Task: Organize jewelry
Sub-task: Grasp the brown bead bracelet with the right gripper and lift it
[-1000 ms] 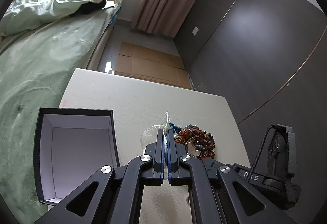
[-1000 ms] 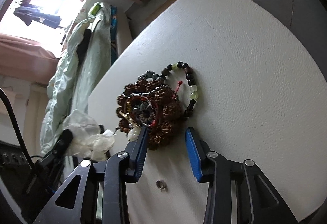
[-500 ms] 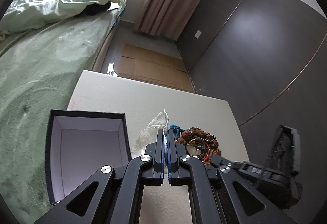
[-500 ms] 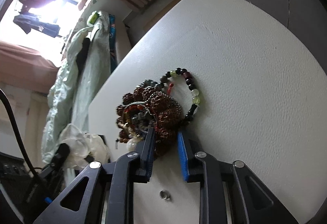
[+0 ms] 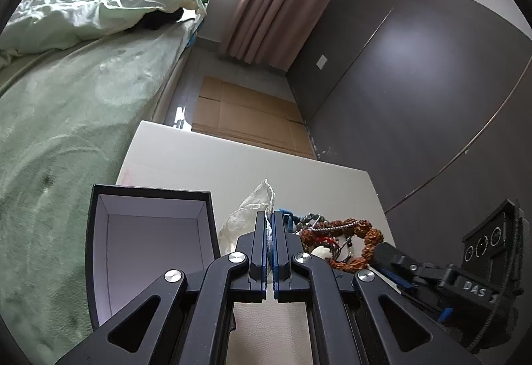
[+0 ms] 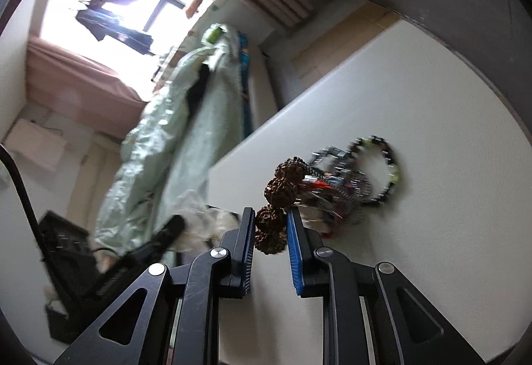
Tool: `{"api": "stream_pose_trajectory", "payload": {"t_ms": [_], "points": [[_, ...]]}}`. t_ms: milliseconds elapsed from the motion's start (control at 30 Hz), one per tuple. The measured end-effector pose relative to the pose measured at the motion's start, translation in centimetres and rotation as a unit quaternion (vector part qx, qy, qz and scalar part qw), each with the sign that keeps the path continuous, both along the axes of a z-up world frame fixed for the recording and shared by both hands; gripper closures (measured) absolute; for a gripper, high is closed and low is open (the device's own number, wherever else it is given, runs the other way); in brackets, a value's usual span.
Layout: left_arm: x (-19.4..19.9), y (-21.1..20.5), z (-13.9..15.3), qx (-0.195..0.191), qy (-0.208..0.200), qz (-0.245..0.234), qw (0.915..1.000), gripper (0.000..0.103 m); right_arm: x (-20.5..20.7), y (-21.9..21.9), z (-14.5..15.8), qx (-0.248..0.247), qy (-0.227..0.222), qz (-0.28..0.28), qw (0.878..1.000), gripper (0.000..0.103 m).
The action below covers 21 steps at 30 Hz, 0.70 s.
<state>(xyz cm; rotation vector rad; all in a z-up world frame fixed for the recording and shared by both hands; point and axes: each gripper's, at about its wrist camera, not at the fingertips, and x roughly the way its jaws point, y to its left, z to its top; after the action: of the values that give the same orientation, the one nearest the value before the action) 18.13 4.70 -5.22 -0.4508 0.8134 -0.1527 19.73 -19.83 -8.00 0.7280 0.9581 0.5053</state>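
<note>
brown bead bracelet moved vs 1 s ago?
Yes. The right gripper has closed on the brown bead bracelet and lifted its near end off the table, away from the remaining pile.

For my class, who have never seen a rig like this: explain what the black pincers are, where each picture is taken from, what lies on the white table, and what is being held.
No robot here: a person holds a two-fingered black tool in each hand, each with a wide-angle camera looking along its jaws.

Left tool's view: the left gripper is shut on a crumpled white plastic bag. Beside it on the white table stands an open black box with a pale lining. To the right lies a tangle of beaded jewelry, with the right tool reaching into it.

Right tool's view, rather blurred: the right gripper is shut on a bracelet of knobbly brown seed beads. The tangle and a bracelet of dark and green beads lie beyond it.

A green-covered bed stands past the table.
</note>
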Motion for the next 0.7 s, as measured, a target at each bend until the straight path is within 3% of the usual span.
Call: {"api": "stream_pose_trajectory", "payload": {"t_ms": [333,467,700], "points": [[-0.3,1.3,0.4,-0.02,-0.006,0.011,0.9997,0.102,-0.8,-0.5,0.2,0.111,0.002,0.018,0.994,0.083],[-0.4,1.4,0.3,-0.022,-0.003,0.012,0.9997,0.102,-0.6,-1.0,-1.1,0.062,0.035,-0.011,0.997,0.083],[-0.4,1.5,0.2,-0.026,-0.001,0.012,0.9996,0.102,0.7,-0.8,-3.2,0.04,0.083,-0.01,0.996,0.082]]}}
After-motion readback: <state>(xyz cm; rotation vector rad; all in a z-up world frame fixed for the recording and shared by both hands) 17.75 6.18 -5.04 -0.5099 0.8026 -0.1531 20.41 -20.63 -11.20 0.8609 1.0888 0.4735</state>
